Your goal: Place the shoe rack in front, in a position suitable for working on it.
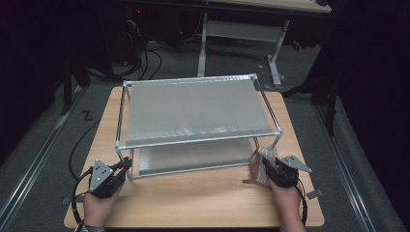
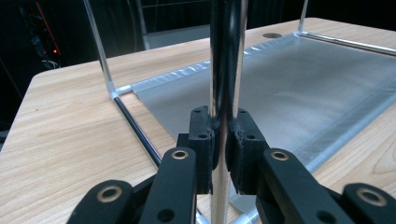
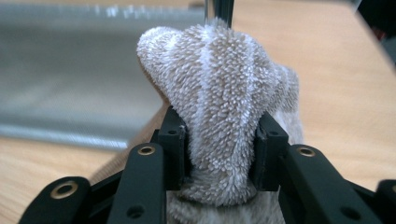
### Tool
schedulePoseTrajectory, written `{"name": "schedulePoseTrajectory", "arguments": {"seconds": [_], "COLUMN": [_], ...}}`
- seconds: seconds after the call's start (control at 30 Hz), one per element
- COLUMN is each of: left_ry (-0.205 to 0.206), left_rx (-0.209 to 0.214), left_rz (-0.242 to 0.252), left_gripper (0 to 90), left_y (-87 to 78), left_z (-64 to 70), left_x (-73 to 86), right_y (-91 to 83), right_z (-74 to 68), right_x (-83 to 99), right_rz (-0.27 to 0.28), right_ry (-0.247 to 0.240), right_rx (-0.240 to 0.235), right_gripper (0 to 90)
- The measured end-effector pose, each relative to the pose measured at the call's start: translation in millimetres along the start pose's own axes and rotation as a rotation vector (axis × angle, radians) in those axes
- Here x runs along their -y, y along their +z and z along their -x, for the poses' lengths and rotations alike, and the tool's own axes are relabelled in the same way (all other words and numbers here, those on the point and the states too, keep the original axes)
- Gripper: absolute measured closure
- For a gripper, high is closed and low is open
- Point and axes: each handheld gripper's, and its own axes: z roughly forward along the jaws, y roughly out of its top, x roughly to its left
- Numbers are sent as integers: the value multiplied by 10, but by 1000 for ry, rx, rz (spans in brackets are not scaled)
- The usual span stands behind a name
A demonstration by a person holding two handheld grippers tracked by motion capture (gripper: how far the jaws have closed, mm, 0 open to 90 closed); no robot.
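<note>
Left gripper (image 2: 223, 154) is clamped on the near-left upright post (image 2: 226, 70) of the two-tier metal rack (image 1: 193, 108), jaws closed flat against the polished tube. Right gripper (image 3: 223, 149) is clamped on a bunched, striped towel (image 3: 219, 93), held against the rack's near-right leg at the table (image 1: 193, 198) front. The towel looks soft, light and compliant; a pinch on a thick fold should hold. The chrome post looks rigid but slippery, so grip may slide.

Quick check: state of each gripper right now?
Left gripper: closed on the rack's upright chrome post.
Right gripper: closed on a bunched fuzzy towel.
</note>
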Motion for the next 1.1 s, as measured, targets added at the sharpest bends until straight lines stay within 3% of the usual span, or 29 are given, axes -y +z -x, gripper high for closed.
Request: {"name": "schedulePoseTrajectory", "arguments": {"seconds": [0.27,0.43,0.57,0.87,1.1], "left_ry": [7,3,-7,-24,-22], "left_rx": [7,7,13,22,29], "left_rz": [5,6,7,8,13], "left_gripper": [804,804,804,805,805], "left_y": [23,24,30,100,98], "left_z": [24,23,15,-7,-12], "left_x": [-4,-3,-3,-21,-14], "right_y": [-355,-509,-530,-394,-372], "right_z": [-6,-21,1,78,105], "right_x": [-354,-512,-486,-229,-323], "right_rz": [199,267,255,168,248], "right_ry": [-17,-33,-36,-21,-6], "right_rx": [17,17,7,7,-10], "right_gripper": [590,599,673,654,542]}}
